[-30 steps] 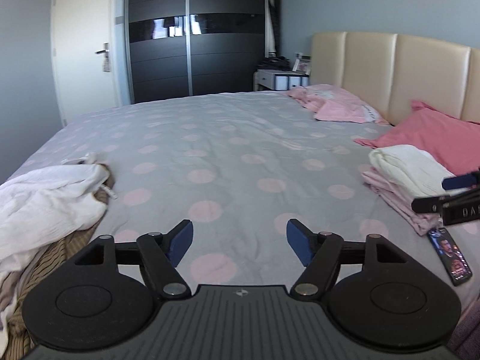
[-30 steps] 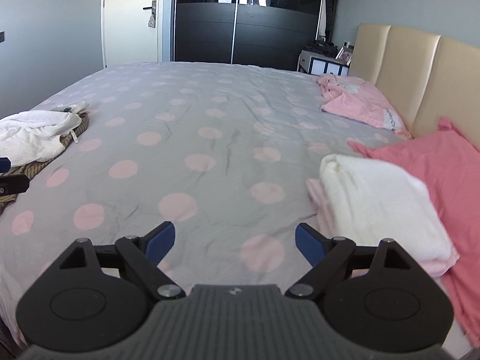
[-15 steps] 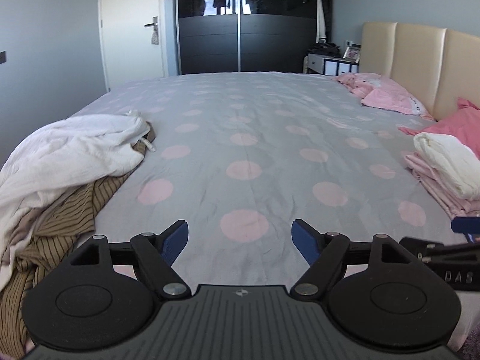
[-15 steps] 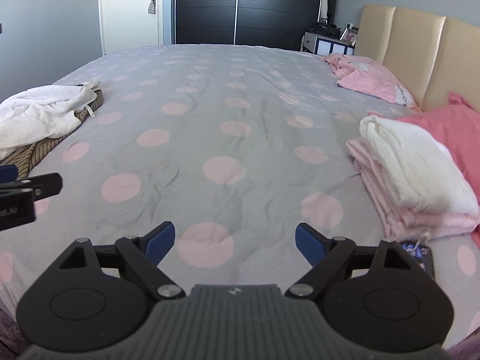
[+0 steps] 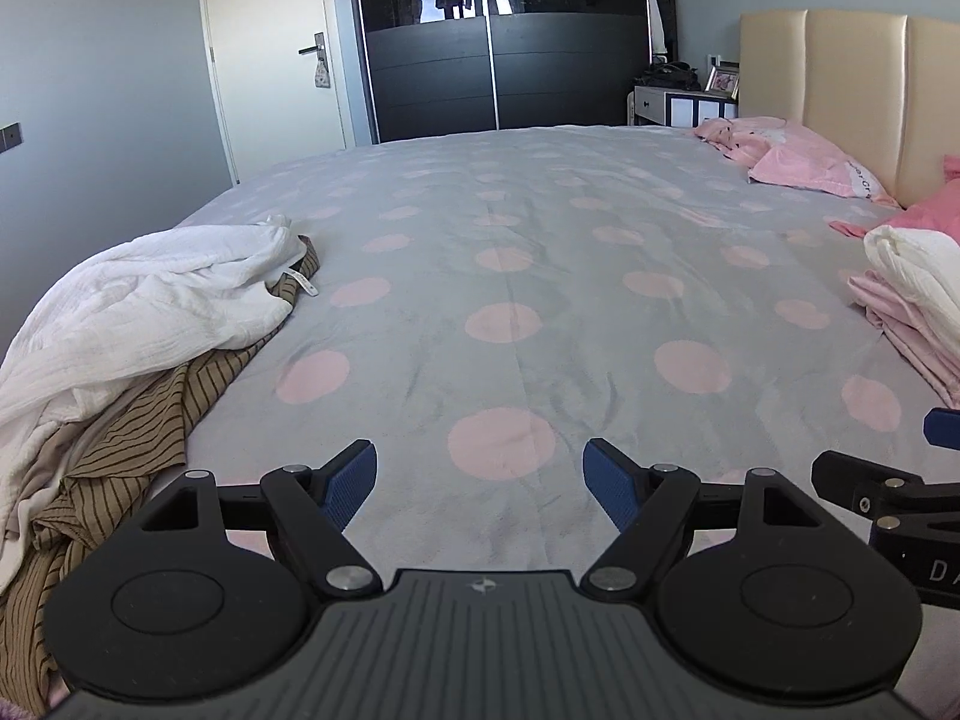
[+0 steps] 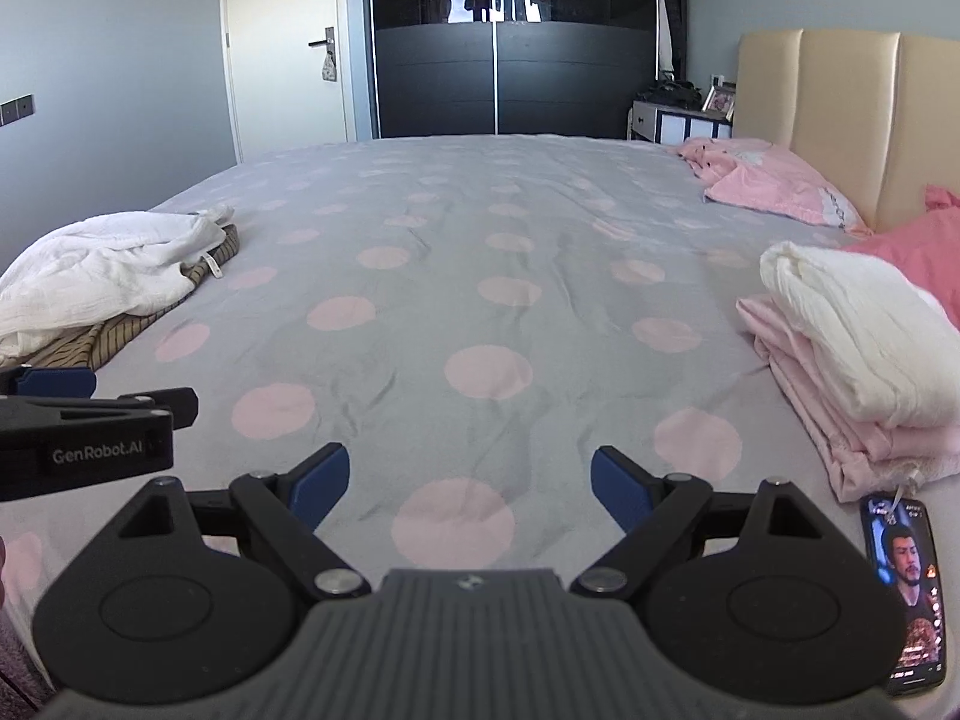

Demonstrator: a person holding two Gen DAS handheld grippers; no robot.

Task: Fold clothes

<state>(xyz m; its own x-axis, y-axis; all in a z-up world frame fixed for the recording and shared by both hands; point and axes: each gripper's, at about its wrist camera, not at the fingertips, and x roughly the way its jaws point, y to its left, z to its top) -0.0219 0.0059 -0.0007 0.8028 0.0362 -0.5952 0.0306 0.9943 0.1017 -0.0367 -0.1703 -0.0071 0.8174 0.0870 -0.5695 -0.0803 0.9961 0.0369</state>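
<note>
A crumpled white garment [image 5: 150, 306] lies on a brown striped garment [image 5: 120, 438] at the bed's left edge; both also show in the right wrist view [image 6: 102, 264]. A folded stack, white piece [image 6: 852, 330] on pink pieces [image 6: 840, 426], sits at the right, also in the left wrist view [image 5: 912, 294]. My left gripper [image 5: 480, 483] is open and empty above the near bed edge. My right gripper [image 6: 471, 489] is open and empty beside it.
The bed has a grey cover with pink dots [image 5: 540, 276]. A phone with a lit screen [image 6: 906, 594] lies at the near right edge. Pink pillows [image 6: 780, 186] lean by the beige headboard [image 6: 840, 114]. A dark wardrobe [image 5: 504, 42] and a door stand behind.
Both grippers have swung left and pulled back, so the white and striped pile now fills more of the left side. Both grippers stay open and empty.
</note>
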